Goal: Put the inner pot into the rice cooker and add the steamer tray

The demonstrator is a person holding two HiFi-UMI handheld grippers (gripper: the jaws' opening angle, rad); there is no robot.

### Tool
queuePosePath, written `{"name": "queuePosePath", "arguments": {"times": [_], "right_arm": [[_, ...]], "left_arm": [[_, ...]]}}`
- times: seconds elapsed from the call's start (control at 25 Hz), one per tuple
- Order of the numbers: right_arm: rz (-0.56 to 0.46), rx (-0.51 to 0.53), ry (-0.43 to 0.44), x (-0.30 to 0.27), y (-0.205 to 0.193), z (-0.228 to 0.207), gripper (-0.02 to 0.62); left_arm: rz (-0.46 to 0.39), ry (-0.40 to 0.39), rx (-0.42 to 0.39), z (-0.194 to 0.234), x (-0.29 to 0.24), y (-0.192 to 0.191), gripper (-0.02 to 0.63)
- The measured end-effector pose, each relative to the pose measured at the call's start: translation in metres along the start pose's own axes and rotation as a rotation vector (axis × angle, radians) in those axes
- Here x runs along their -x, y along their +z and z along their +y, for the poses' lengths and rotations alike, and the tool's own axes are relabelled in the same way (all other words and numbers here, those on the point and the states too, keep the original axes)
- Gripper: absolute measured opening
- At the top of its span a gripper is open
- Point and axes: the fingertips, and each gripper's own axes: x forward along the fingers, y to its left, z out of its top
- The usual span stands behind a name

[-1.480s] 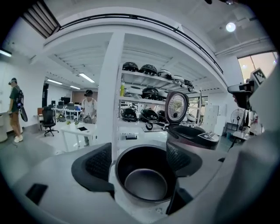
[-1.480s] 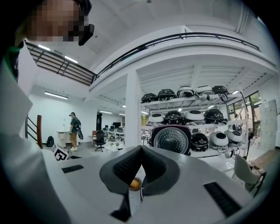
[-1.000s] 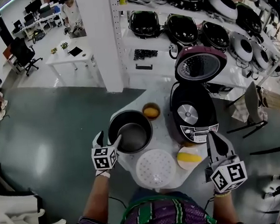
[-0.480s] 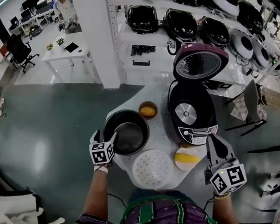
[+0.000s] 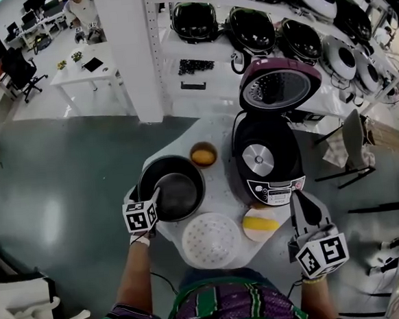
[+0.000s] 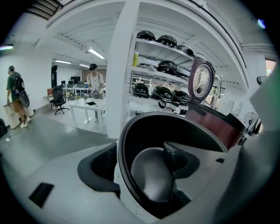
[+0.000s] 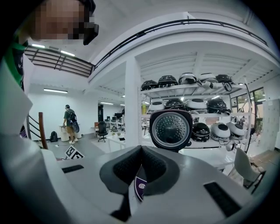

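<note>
The inner pot sits on the left side of the white table, not yet in the rice cooker. My left gripper has sunk over the last second and is now on the pot's near rim. Its jaws are apart, one pad outside the wall and the other inside the bowl. A strip of the pot's floor shows between the inner pad and the wall, so I judge nothing is clamped yet. That puts me right at the grasp: I need to close before I lift.

To the right, nearer to me, lies the white steamer tray, untouched. Farther right the cooker stands with its lid tipped up and its well empty. My right gripper hangs just in front of the cooker. It has barely shifted, and its pads are pressed together on nothing.

The head view shows the whole layout but not how the jaws sit on the rim; only the left gripper view shows them straddling it. The right gripper view adds the closed pads and the underside of the lid.
</note>
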Motion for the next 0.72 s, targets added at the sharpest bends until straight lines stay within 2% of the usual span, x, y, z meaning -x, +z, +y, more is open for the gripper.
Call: {"name": "queuePosePath", "arguments": {"times": [0.08, 0.36, 0.52, 0.72], "right_arm": [[0.001, 0.005, 0.000, 0.000, -0.001, 0.000, 0.006], [0.007, 0.008, 0.001, 0.006, -0.005, 0.002, 0.006], [0.009, 0.002, 0.003, 0.010, -0.008, 0.002, 0.006], [0.007, -0.009, 0.008, 0.012, -0.010, 0.003, 0.006]], "left_arm": [[0.009, 0.008, 0.005, 0.001, 0.000, -0.001, 0.297], [0.048, 0.071, 0.036, 0.012, 0.000, -0.007, 0.208], [0.050, 0.074, 0.070, 0.013, 0.002, -0.013, 0.151], [0.050, 0.128, 0.103, 0.021, 0.006, -0.012, 0.055]]}}
